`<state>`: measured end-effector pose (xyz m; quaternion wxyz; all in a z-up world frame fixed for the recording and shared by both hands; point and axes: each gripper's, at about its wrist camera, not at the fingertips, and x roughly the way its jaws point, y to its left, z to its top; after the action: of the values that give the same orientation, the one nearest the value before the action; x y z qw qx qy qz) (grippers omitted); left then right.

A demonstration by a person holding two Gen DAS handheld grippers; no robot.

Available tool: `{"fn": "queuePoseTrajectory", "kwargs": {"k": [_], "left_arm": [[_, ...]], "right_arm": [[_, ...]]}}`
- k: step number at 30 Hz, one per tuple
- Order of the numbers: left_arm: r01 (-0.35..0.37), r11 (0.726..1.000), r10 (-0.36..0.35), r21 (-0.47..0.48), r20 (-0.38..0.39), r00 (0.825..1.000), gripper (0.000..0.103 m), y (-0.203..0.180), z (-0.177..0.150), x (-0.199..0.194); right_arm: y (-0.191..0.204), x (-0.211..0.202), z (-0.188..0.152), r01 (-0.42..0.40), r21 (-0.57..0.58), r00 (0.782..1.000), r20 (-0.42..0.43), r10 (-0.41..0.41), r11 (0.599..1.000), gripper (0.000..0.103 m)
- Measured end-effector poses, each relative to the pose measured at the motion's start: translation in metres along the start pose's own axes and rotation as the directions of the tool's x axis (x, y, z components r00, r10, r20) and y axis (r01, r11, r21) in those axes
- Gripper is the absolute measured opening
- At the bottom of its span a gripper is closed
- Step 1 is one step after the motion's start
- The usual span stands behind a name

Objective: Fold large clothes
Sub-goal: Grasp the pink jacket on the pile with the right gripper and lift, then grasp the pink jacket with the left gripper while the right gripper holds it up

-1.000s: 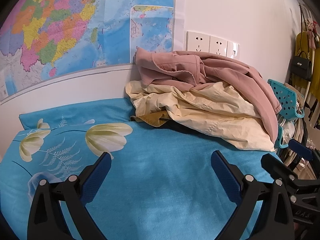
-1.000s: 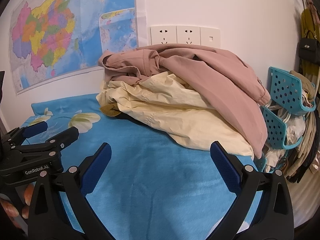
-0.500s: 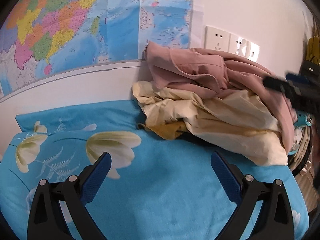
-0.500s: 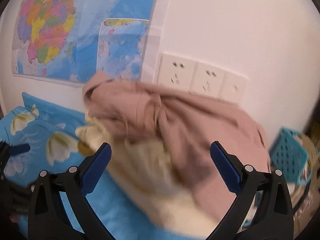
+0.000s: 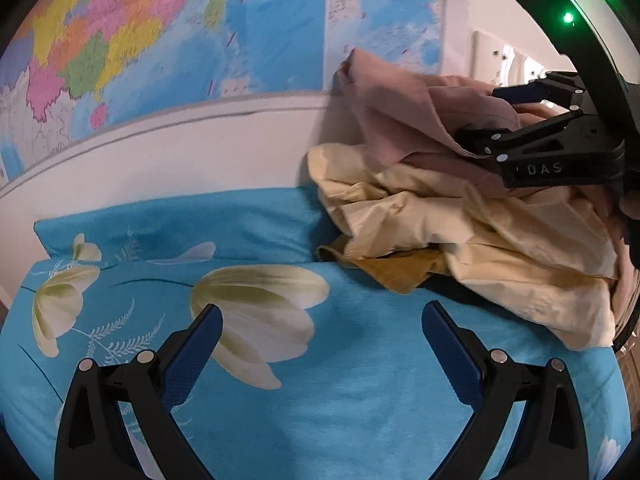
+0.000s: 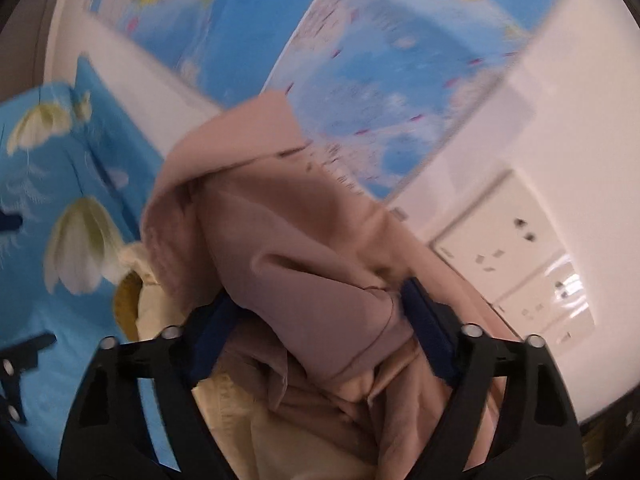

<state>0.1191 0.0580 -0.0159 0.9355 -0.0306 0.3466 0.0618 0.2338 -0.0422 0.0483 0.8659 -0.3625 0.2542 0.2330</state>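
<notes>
A heap of clothes lies on the blue flowered bedsheet (image 5: 360,380) against the wall. A pink garment (image 5: 400,112) lies on top, a cream garment (image 5: 500,232) under it, and a mustard piece (image 5: 400,272) pokes out below. My right gripper (image 6: 318,296) is rolled to one side on top of the heap. Its jaws are closing around a bunched fold of the pink garment (image 6: 304,264), which fills the gap between the blue pads. From the left wrist it shows as the right gripper (image 5: 480,115) reaching in from the right. My left gripper (image 5: 320,312) hovers open over bare sheet with nothing between its fingers.
A large coloured map (image 5: 160,40) covers the wall behind the bed. White wall sockets (image 6: 512,248) sit just right of the heap. A hand (image 5: 632,204) holds the right gripper at the frame's right edge. Open sheet stretches left of the heap.
My right gripper swung from the sheet up onto the heap, rolled over, and its jaws narrowed around the pink fold. The left gripper drifted closer to the heap, still open.
</notes>
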Motion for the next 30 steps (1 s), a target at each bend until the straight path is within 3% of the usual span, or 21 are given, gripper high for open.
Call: {"fn": "queuePoseTrajectory", "kwargs": {"k": [2, 3, 4, 8, 11, 15, 18, 20, 21, 24, 27, 29, 30], "left_arm": [[-0.012, 1.000, 0.012, 0.003, -0.009, 1.000, 0.097, 0.005, 0.001, 0.006], [-0.014, 1.000, 0.014, 0.007, -0.012, 1.000, 0.097, 0.006, 0.001, 0.008], [-0.015, 1.000, 0.015, 0.011, -0.016, 1.000, 0.097, 0.008, 0.002, 0.011], [0.002, 0.999, -0.001, 0.039, -0.015, 1.000, 0.097, 0.014, 0.009, 0.022], [0.032, 0.997, -0.034, 0.066, 0.017, 0.999, 0.097, 0.011, 0.020, 0.026], [0.139, 0.986, -0.147, 0.090, 0.086, 0.985, 0.097, 0.002, 0.043, 0.026], [0.223, 0.966, -0.240, 0.131, 0.136, 0.961, 0.097, -0.012, 0.057, 0.024], [0.308, 0.935, -0.335, 0.176, 0.152, 0.930, 0.097, -0.024, 0.066, 0.021], [0.358, 0.913, -0.389, 0.197, 0.152, 0.909, 0.097, -0.029, 0.069, 0.019], [0.493, 0.817, -0.550, 0.299, 0.146, 0.822, 0.097, -0.051, 0.074, 0.011], [0.471, 0.797, -0.560, 0.379, 0.168, 0.811, 0.097, -0.075, 0.078, 0.014], [0.460, 0.803, -0.544, 0.380, 0.152, 0.825, 0.097, -0.088, 0.087, 0.027], [0.468, 0.800, -0.544, 0.375, 0.125, 0.830, 0.089, -0.095, 0.092, 0.038]], "right_arm": [[-0.003, 0.000, 0.001, -0.028, 0.013, 1.000, -0.009, 0.028, 1.000, 0.035], [-0.004, -0.005, 0.001, -0.017, 0.007, 1.000, 0.006, 0.017, 1.000, 0.020], [-0.007, -0.014, 0.001, -0.002, 0.002, 0.999, 0.032, 0.002, 1.000, 0.016], [-0.045, -0.077, -0.001, 0.014, 0.145, 0.982, 0.186, -0.041, 0.989, 0.015], [-0.082, -0.138, -0.007, 0.045, 0.243, 0.944, 0.307, -0.121, 0.969, 0.015], [-0.129, -0.181, -0.016, 0.030, 0.370, 0.919, 0.355, -0.171, 0.929, 0.015], [-0.155, -0.200, -0.023, 0.007, 0.432, 0.907, 0.377, -0.188, 0.902, 0.015], [-0.163, -0.206, -0.027, -0.003, 0.458, 0.902, 0.385, -0.195, 0.889, 0.015], [-0.168, -0.210, -0.029, -0.014, 0.471, 0.901, 0.388, -0.193, 0.882, 0.015], [-0.171, -0.215, -0.030, -0.032, 0.485, 0.900, 0.395, -0.186, 0.874, 0.015], [-0.177, -0.220, -0.037, -0.048, 0.489, 0.903, 0.393, -0.171, 0.871, 0.015], [-0.176, -0.221, -0.040, -0.046, 0.484, 0.902, 0.396, -0.172, 0.874, 0.015], [-0.176, -0.222, -0.042, -0.047, 0.484, 0.902, 0.396, -0.171, 0.874, 0.015]]}}
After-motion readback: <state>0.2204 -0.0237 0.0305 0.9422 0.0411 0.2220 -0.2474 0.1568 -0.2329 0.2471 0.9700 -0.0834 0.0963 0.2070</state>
